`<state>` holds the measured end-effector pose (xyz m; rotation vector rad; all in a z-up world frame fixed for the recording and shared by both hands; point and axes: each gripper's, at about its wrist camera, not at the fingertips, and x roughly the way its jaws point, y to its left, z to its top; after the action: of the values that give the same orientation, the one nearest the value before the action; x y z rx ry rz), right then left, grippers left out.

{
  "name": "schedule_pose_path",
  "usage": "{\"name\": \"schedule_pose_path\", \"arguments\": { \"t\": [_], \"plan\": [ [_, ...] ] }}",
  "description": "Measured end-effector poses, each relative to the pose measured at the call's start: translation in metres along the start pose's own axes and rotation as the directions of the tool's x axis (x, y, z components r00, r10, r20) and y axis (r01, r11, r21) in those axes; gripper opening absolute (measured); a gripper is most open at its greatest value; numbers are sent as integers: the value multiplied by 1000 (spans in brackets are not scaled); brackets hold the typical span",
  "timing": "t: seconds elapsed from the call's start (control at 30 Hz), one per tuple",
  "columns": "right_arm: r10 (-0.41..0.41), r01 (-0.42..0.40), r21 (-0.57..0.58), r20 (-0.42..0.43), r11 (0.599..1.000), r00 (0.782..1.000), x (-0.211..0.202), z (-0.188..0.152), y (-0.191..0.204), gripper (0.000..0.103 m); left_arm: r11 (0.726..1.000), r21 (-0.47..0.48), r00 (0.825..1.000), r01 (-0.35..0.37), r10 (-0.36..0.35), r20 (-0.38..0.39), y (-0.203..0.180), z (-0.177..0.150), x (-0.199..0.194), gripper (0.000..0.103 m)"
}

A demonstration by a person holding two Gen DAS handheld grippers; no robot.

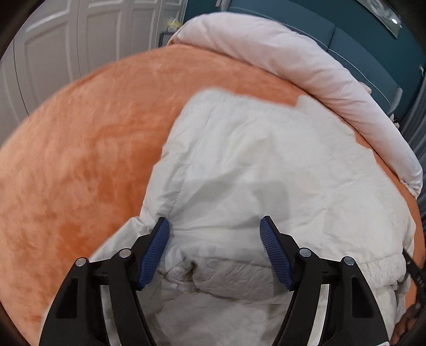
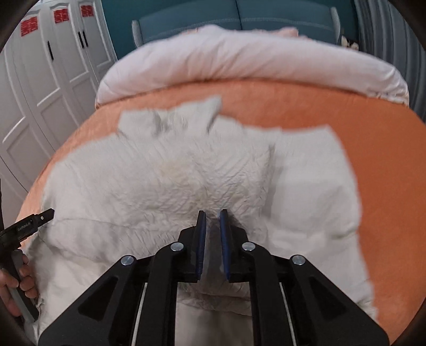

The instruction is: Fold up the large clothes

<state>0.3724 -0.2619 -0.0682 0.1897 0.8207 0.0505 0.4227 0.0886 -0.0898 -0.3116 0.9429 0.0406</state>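
Observation:
A large white padded jacket (image 1: pixel 255 159) lies spread on an orange bed cover (image 1: pixel 80 149). My left gripper (image 1: pixel 214 226) is open, its blue pads (image 1: pixel 155 250) wide apart just above the jacket's near part, holding nothing. In the right wrist view the same jacket (image 2: pixel 165 181) fills the middle of the bed cover (image 2: pixel 372 138). My right gripper (image 2: pixel 212 215) has its jaws nearly together, pinching a fold of the jacket's cloth between the pads (image 2: pixel 201 239). The left gripper's body and the hand holding it show at the left edge (image 2: pixel 24 229).
A rolled pale pink duvet (image 1: pixel 319 71) (image 2: pixel 239 56) lies along the far side of the bed. A teal headboard (image 2: pixel 239 18) stands behind it. White wardrobe doors (image 2: pixel 48 79) (image 1: pixel 80 40) stand to the left.

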Motion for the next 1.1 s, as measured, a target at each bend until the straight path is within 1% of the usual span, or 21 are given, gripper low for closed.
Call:
{"name": "schedule_pose_path", "arguments": {
  "t": [0.07,0.17,0.23,0.37,0.4,0.47,0.5,0.53,0.57,0.6,0.63,0.67,0.73,0.77,0.8,0.87,0.9,0.93,1.0,1.07,1.1],
  "plan": [
    [-5,5,-10,-5,1000,1000,6,-4,2,8,1000,5,1000,1,-1,16,2,-2,2,71],
    [-30,30,-42,4,999,1000,12,-10,6,8,998,52,998,-39,37,50,-5,-9,6,71],
    [-16,16,-33,5,999,1000,17,-10,6,8,998,55,998,-43,40,58,-5,-11,8,72],
    [28,-27,12,-7,1000,1000,10,-9,0,8,998,54,998,-42,39,57,-5,-11,7,72],
    [24,-24,29,-25,999,999,1,-7,-2,11,998,52,998,-41,39,44,-3,-10,4,72],
    [12,-10,67,-43,998,999,-27,-10,-5,22,997,53,998,-61,61,6,4,-12,-19,72],
    [40,-37,73,-28,997,999,-57,-17,-7,36,998,41,999,-38,38,-6,10,-15,-33,72],
    [59,-59,61,-7,996,998,-85,-27,-8,55,1000,22,1000,20,-20,-19,22,-22,-55,74],
    [63,-64,44,13,997,998,-112,-39,-10,64,998,8,998,60,-60,-25,32,-30,-72,76],
    [55,-56,23,30,998,998,-151,-65,-16,76,995,-11,994,102,-102,-31,45,-40,-93,80],
    [48,-49,20,24,999,999,-169,-81,-21,80,990,-25,989,139,-140,-39,61,-53,-116,83],
    [39,-39,25,4,999,999,-189,-101,-29,80,988,-30,987,153,-154,-51,74,-65,-133,84],
    [14,-9,82,-60,997,998,-226,-152,-52,80,987,-44,984,155,-158,-87,100,-93,-163,85],
    [-4,18,141,-96,990,995,-244,-182,-67,80,986,-63,980,157,-163,-116,116,-112,-176,85],
    [-1,24,196,-114,980,993,-254,-200,-77,80,984,-81,977,157,-167,-133,125,-124,-182,85],
    [43,1,337,-124,942,991,-270,-233,-99,80,979,-119,969,163,-181,-166,141,-150,-191,85],
    [74,-20,421,-113,907,991,-277,-250,-109,80,976,-138,965,171,-193,-175,147,-164,-194,85],
    [96,-36,473,-103,880,990,-280,-261,-114,81,971,-161,960,174,-204,-193,151,-175,-194,85],
    [138,-72,534,-84,843,987,-278,-275,-116,81,957,-220,947,192,-239,-213,153,-192,-189,85],
    [161,-88,551,-86,830,983,-268,-279,-111,81,960,-208,957,188,-227,-182,147,-197,-191,86],
    [170,-93,554,-88,827,982,-261,-279,-106,83,969,-182,963,168,-201,-177,140,-198,-192,86]
  ]
}}
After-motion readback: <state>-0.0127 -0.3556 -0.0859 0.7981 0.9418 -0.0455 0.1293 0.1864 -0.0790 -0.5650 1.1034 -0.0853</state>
